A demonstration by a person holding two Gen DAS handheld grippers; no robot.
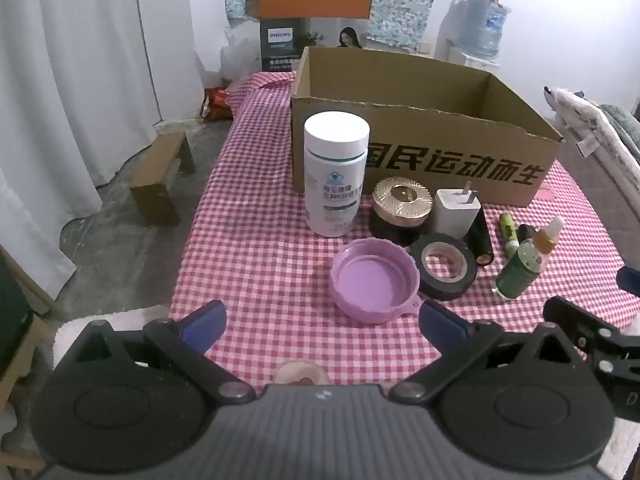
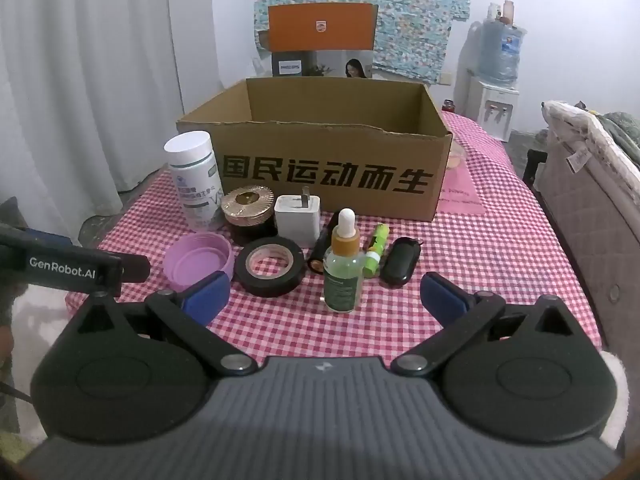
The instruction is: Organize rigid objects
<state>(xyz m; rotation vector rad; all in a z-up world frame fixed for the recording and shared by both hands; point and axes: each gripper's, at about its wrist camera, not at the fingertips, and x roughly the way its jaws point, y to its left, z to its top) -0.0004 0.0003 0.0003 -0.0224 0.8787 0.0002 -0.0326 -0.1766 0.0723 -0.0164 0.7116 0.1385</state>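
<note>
An open cardboard box [image 1: 420,152] [image 2: 332,168] stands at the back of the checked table. In front of it lie a white pill bottle [image 1: 335,172] [image 2: 195,180], a gold-lidded jar [image 1: 401,208] [image 2: 248,210], a white charger [image 1: 456,212] [image 2: 297,220], a black tape roll [image 1: 444,266] [image 2: 269,266], a purple lid [image 1: 374,286] [image 2: 199,260], a green dropper bottle [image 1: 524,266] [image 2: 342,272], a green tube [image 2: 375,256] and a black fob [image 2: 400,266]. My left gripper [image 1: 320,328] is open, just before the purple lid. My right gripper [image 2: 326,300] is open, with the dropper bottle between its fingers' line.
The red-and-white checked cloth [image 1: 260,240] covers the table. A bed edge [image 2: 580,208] lies on the right, a white curtain [image 1: 60,100] and a low wooden stool [image 1: 160,176] on the left. A water dispenser [image 2: 496,76] stands behind.
</note>
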